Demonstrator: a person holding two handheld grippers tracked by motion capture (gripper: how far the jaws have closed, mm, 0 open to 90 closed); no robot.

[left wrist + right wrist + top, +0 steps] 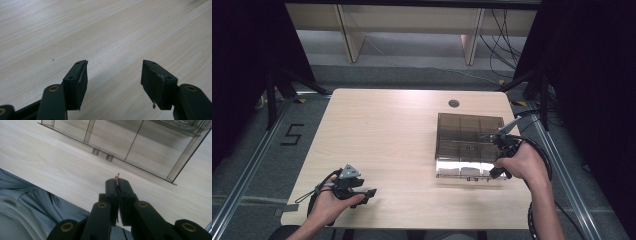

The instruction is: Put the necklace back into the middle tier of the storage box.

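Scene: pale wood-grain table (387,140), person's forearms coming in from the 6 o'clock edge of the high view.
Box: smoky-brown see-through plastic organiser box with divided compartments (467,131), flat on the table's right half, about 3 o'clock from table centre; near end looks paler and glossy, contents too small to tell.
Box, close view: in the right gripper view its dark partition walls and bottom edge (130,147) run across the 12 o'clock part; two small stubs at its near edge, sitting on the table (62,170).
Right gripper: black two-jaw gripper (495,172) in the right hand (521,162), at the box's near-right corner, about 5 o'clock of the box; touching or just beside it, can't tell.
Right jaws: pressed together (117,185), a tiny brownish sliver pinched at the tips; what it is, can't tell.
Cloth: grey fabric (30,205) at 8 o'clock in the right gripper view, past the table edge.
Left gripper: black two-jaw gripper with grey three-cornered plate (371,192) in the left hand (332,202), at the table's near-left corner, about 7 o'clock, well apart from the box.
Left jaws: spread wide (113,80), nothing between the pads, bare wood beneath.
Other: round dark grommet hole (454,103) in the tabletop at 12 o'clock of the box.
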